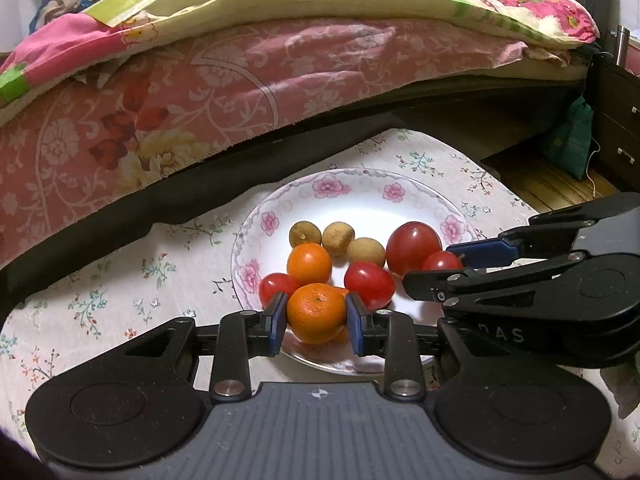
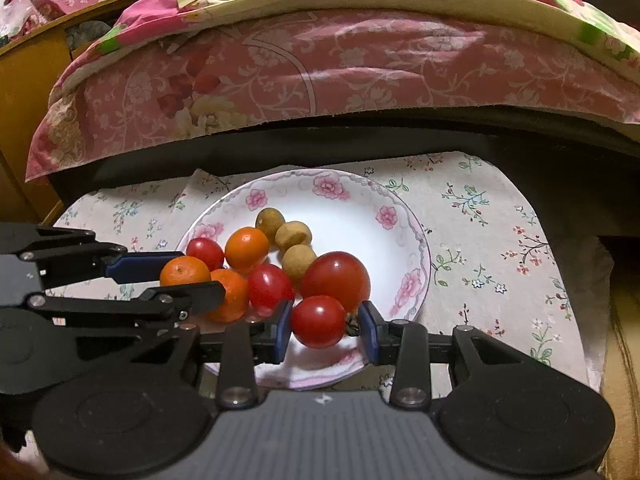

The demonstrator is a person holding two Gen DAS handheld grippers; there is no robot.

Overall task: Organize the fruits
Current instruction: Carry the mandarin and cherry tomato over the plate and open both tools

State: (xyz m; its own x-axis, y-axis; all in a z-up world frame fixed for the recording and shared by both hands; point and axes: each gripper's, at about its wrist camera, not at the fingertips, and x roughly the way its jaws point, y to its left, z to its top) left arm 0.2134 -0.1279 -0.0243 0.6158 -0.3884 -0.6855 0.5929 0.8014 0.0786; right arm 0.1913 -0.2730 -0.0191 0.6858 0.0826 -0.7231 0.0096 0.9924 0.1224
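Note:
A white floral plate (image 1: 362, 186) (image 2: 340, 184) holds the fruit. My left gripper (image 1: 317, 313) is shut on a small orange (image 1: 317, 312) at the plate's near edge; it also shows in the right wrist view (image 2: 182, 270). My right gripper (image 2: 323, 322) is shut on a small red tomato (image 2: 318, 321), with only its left pad clearly touching; the tomato also shows in the left wrist view (image 1: 440, 261). A big tomato (image 2: 336, 280), other small tomatoes (image 2: 269, 286), oranges (image 2: 246, 249) and three brown longans (image 2: 294, 234) lie on the plate.
The plate sits on a floral cloth (image 1: 120, 280) over a low table. A bed with pink floral bedding (image 1: 200, 80) runs close behind. A dark dresser (image 1: 616, 120) and a green bag (image 1: 570, 140) stand at the right.

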